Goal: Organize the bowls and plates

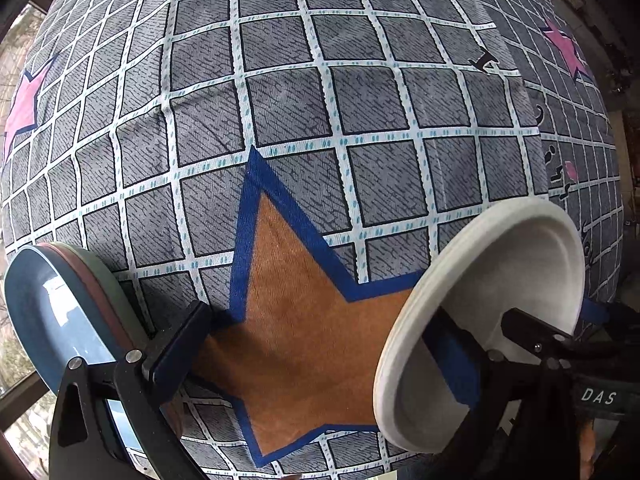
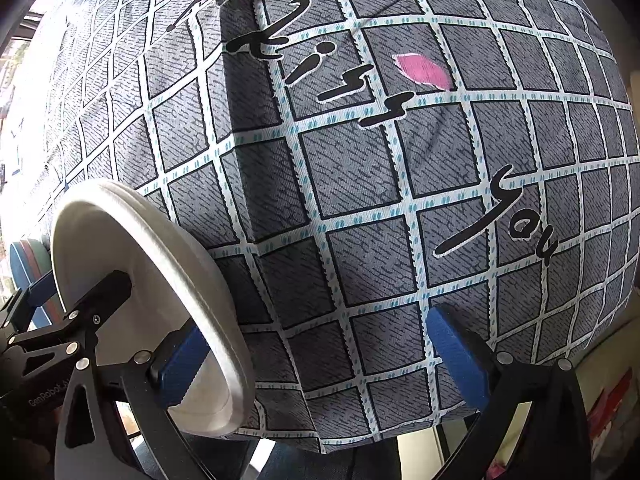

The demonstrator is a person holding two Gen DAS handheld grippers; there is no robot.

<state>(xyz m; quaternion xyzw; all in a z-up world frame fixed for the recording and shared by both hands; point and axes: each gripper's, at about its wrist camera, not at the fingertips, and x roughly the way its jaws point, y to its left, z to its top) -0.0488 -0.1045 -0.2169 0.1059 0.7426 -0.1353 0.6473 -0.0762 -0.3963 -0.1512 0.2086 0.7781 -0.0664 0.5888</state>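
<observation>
In the left wrist view a stack of plates, blue on top with brown and green below [image 1: 60, 312], stands at the lower left beside my left finger. A white plate stack [image 1: 500, 312] stands at the right, with my right finger inside its rim. My left gripper [image 1: 320, 356] spans the cloth between the two stacks, jaws wide apart. In the right wrist view the white plates [image 2: 152, 312] sit at the left, against the outer side of my left finger [image 2: 180, 372]. My right gripper [image 2: 316, 356] is open over the cloth. The other gripper's finger [image 2: 100, 296] rests inside the white plate.
A grey checked cloth [image 1: 320, 100] with an orange star [image 1: 304, 320] and pink stars covers the surface. In the right wrist view the cloth [image 2: 360, 200] carries black lettering and drops off at its front edge. Windows lie at the far left.
</observation>
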